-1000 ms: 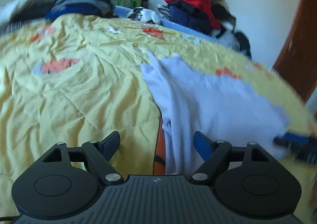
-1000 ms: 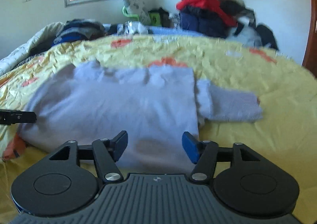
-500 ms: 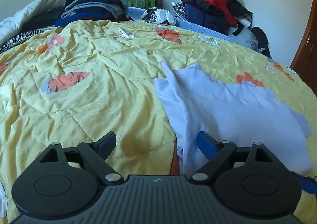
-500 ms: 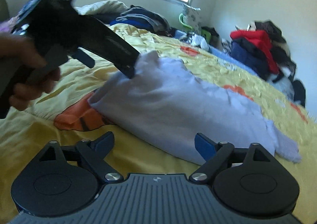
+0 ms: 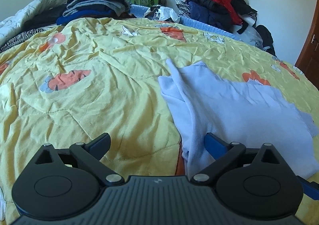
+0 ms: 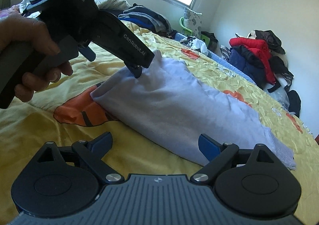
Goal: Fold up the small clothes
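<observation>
A pale lilac garment point(image 5: 235, 109) lies folded and rumpled on the yellow bed point(image 5: 95, 93). The left tool point(image 5: 157, 143) is opening, empty, over its near edge. The right tool point(image 6: 155, 143) gapes wide, gripping nothing.

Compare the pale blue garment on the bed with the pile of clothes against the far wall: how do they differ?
The pale blue garment is a single piece lying flat on the yellow quilt; the pile of clothes is many pieces heaped high. The garment is one light colour; the pile mixes red, navy and black. The garment looks partly folded; the pile looks unsorted. Both are soft clothing.
</observation>
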Demonstrator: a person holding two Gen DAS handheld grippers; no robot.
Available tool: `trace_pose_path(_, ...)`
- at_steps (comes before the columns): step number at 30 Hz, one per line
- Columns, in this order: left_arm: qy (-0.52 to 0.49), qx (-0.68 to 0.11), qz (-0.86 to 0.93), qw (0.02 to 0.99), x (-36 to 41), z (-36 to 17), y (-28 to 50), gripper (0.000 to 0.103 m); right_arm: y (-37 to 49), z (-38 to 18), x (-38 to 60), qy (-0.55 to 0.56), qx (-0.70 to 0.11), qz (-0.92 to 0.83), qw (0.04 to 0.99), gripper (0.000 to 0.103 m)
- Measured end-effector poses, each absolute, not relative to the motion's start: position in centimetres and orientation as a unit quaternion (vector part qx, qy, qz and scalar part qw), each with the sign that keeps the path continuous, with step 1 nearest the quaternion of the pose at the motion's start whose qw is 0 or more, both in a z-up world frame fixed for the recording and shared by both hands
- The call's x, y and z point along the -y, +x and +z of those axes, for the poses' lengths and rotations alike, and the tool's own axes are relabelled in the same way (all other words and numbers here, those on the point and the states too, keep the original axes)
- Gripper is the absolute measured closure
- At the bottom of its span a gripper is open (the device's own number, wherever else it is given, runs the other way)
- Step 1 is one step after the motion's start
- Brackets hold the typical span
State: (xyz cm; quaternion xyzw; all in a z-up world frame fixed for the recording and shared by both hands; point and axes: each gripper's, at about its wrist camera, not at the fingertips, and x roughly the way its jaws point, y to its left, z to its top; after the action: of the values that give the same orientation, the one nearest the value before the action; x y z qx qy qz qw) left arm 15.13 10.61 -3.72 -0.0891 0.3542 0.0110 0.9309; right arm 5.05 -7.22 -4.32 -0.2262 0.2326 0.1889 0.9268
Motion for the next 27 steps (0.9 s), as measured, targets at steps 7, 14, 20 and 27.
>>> trace_pose_path(7,-0.166,-0.365,-0.043,0.915,-11.8,-4.2,16.2,0.001,5.7,-4.6,6.0,-0.267,-0.208,0.160,0.927,0.005)
trace_pose_path(14,-0.310,-0.369,-0.117,0.868,-14.7,-5.0,19.3,0.001,6.7,-5.4,3.3,-0.327,-0.167,0.125,0.922,0.002)
trace_pose_path(20,-0.365,-0.376,-0.173,0.834,-15.4,-5.9,22.9,0.000,8.1,-5.6,1.5,-0.347,-0.153,0.114,0.918,0.002)
trace_pose_path(27,-0.382,-0.379,-0.231,0.811,-15.7,-6.5,27.1,0.000,10.1,-5.5,0.5,-0.345,-0.152,0.120,0.918,0.005)
